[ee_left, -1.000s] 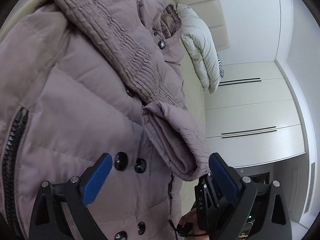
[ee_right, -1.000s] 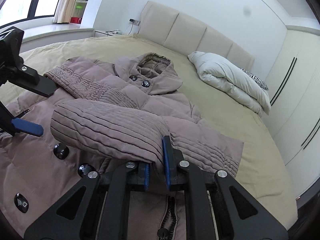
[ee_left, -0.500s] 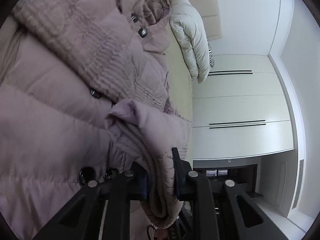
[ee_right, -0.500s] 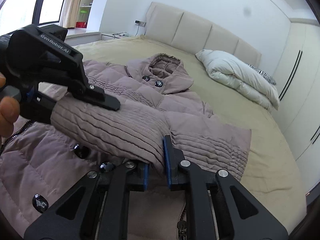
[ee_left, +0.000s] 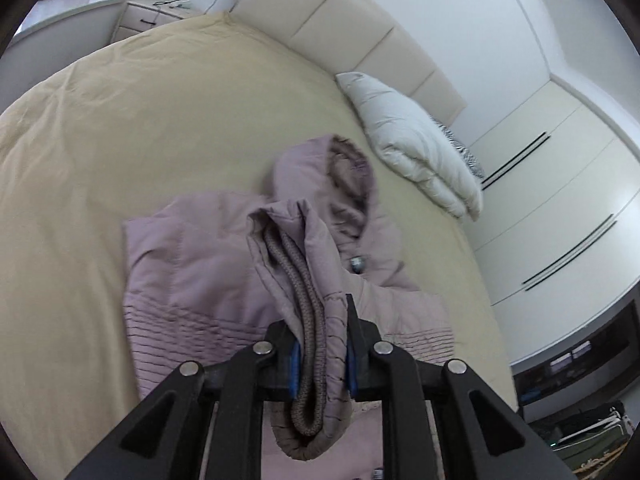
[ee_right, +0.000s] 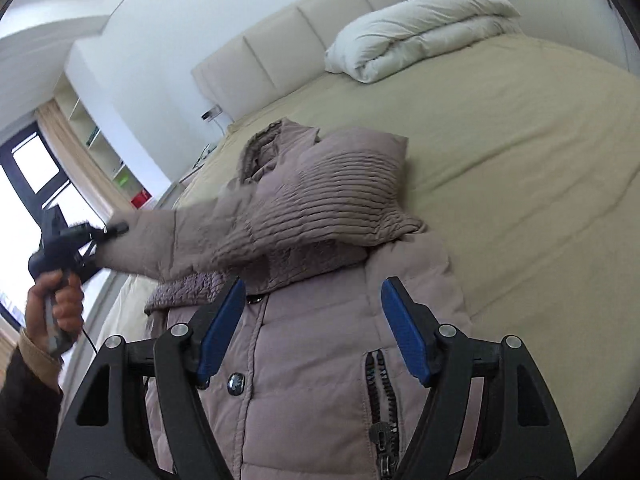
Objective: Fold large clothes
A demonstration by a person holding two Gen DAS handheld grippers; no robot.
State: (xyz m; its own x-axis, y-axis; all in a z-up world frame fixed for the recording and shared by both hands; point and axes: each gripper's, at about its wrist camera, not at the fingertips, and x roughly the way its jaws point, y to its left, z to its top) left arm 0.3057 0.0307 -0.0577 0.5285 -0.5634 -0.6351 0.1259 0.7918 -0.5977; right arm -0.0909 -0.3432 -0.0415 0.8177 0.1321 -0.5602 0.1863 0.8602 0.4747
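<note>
A mauve padded coat [ee_right: 312,380] with a hood [ee_left: 332,172] lies face up on the tan bed [ee_left: 120,128]. My left gripper [ee_left: 320,356] is shut on the cuff [ee_left: 308,364] of one sleeve, its ribbed lining showing between the blue pads. In the right wrist view that sleeve [ee_right: 192,236] stretches out to the left, held by the left gripper [ee_right: 116,228] in a person's hand [ee_right: 56,304]. My right gripper [ee_right: 314,328] hovers over the coat's front; its jaws are opening, with nothing pressed between them. The other sleeve [ee_right: 340,188] lies folded across the chest.
A folded white duvet [ee_left: 416,144] lies by the cream headboard [ee_left: 360,36]. White wardrobes [ee_left: 560,208] line the right side of the bed. A nightstand [ee_left: 152,16] and a window [ee_right: 24,184] are on the far side.
My left gripper closed on the sleeve cuff and lifted it up and away to the left. My right gripper let go of the other sleeve, rolled, and its jaws spread apart over the coat's front.
</note>
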